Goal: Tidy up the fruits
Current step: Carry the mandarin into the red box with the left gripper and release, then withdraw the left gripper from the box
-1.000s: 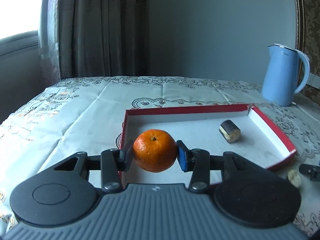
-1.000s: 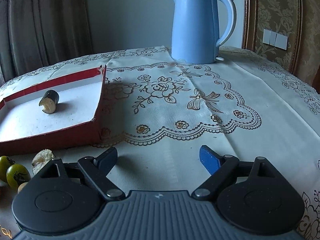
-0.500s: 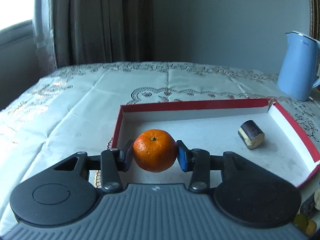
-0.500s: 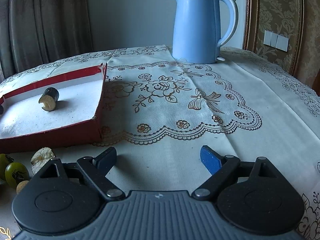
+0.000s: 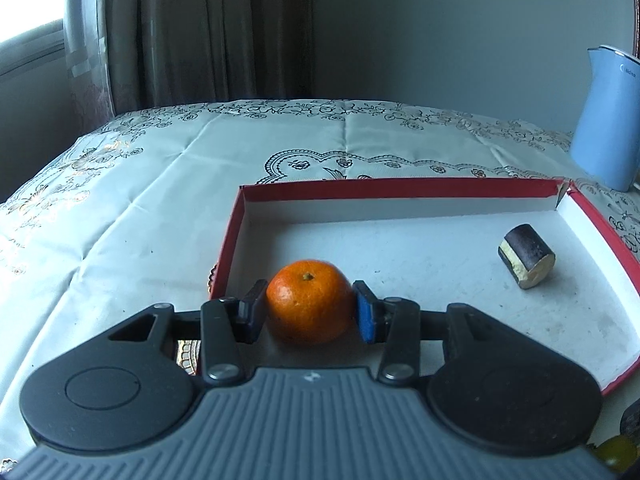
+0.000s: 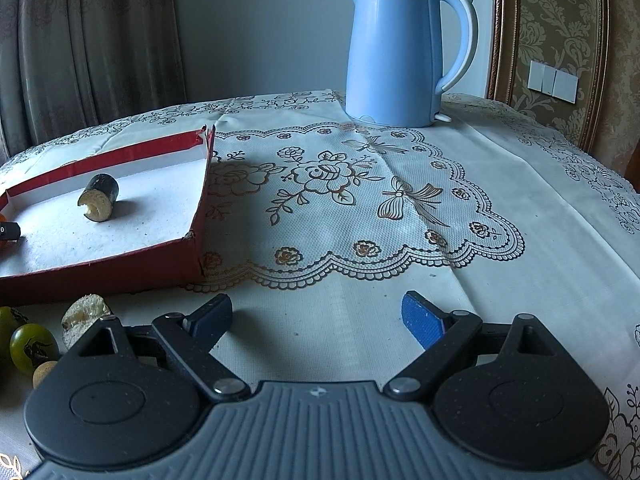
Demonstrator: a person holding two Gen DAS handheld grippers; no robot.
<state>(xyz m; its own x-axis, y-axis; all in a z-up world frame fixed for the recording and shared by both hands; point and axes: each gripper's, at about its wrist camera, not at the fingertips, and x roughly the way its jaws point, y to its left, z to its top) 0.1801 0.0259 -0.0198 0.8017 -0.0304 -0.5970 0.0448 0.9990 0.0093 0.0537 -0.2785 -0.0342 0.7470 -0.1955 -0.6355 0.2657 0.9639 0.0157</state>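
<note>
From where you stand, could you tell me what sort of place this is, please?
Most likely a room in a home, perhaps a dining area. A table under an embroidered tablecloth carries a blue electric kettle, heavy curtains hang beside a window, and light switches sit on a damask-papered wall.

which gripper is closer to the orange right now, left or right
Left. The left gripper has the orange between its fingers inside the red tray, jaws just opening. The right gripper hangs open over the tablecloth, outside the tray.
</note>
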